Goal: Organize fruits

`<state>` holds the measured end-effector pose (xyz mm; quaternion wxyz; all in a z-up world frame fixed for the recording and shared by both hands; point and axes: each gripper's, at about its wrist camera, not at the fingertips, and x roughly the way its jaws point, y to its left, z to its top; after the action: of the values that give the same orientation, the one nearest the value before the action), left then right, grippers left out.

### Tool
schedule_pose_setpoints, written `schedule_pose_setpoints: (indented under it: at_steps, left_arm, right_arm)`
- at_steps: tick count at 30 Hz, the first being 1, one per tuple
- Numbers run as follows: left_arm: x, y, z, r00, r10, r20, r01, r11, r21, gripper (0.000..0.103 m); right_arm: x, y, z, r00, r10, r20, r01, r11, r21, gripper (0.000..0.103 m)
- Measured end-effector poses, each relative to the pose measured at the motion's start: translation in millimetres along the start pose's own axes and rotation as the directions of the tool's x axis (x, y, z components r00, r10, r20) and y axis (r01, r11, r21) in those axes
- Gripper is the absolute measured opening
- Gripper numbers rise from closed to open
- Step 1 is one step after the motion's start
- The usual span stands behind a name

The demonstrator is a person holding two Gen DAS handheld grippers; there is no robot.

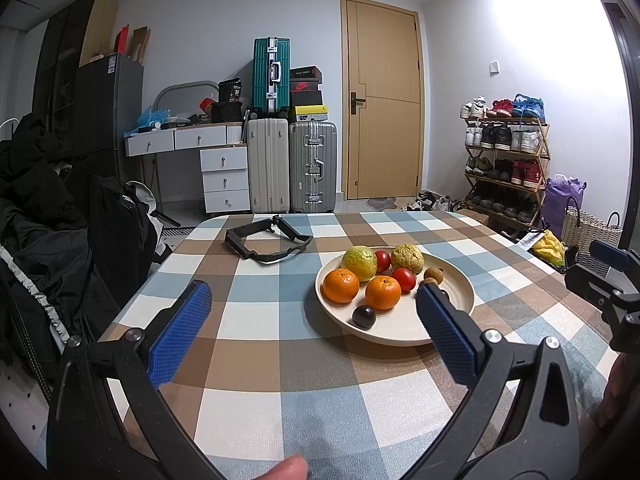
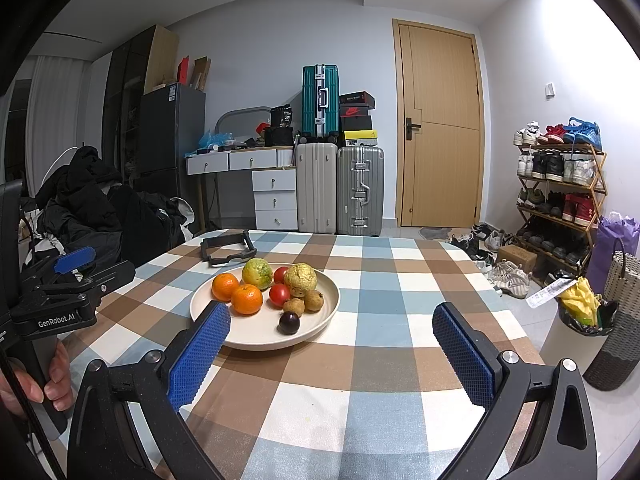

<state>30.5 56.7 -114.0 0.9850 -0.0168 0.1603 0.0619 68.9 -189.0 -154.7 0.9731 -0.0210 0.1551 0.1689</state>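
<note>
A cream plate [image 1: 456, 292] [image 2: 324, 308] sits on the checked tablecloth and holds two oranges [image 1: 341, 285] [image 2: 247, 299], a green-yellow citrus [image 1: 359, 262] [image 2: 257, 273], a bumpy yellow fruit [image 1: 407, 258] [image 2: 300, 278], two red tomatoes [image 1: 404, 279] [image 2: 279, 294], small brown fruits [image 1: 433, 274] [image 2: 313, 300] and a dark plum [image 1: 363, 316] [image 2: 289, 322]. My left gripper [image 1: 314, 294] is open and empty, above the table just short of the plate. My right gripper [image 2: 331, 316] is open and empty, its left finger by the plate's near rim.
A black plastic frame [image 1: 267, 240] [image 2: 228, 249] lies on the table beyond the plate. Dark coats [image 1: 60, 216] are piled at the table's left. Suitcases [image 1: 312, 166], a desk, a door and a shoe rack [image 1: 506, 160] stand behind. A bin [image 2: 580, 328] stands right of the table.
</note>
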Motion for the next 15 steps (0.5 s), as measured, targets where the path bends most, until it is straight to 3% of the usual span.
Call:
schedule_pose_setpoints:
  at_steps: [15]
  left_arm:
    - [0.1, 0.2, -0.2, 1.000, 0.000, 0.000, 0.000, 1.000, -0.001, 0.102]
  right_arm:
    - [0.0, 0.1, -0.1, 1.000, 0.000, 0.000, 0.000, 1.000, 0.000, 0.103]
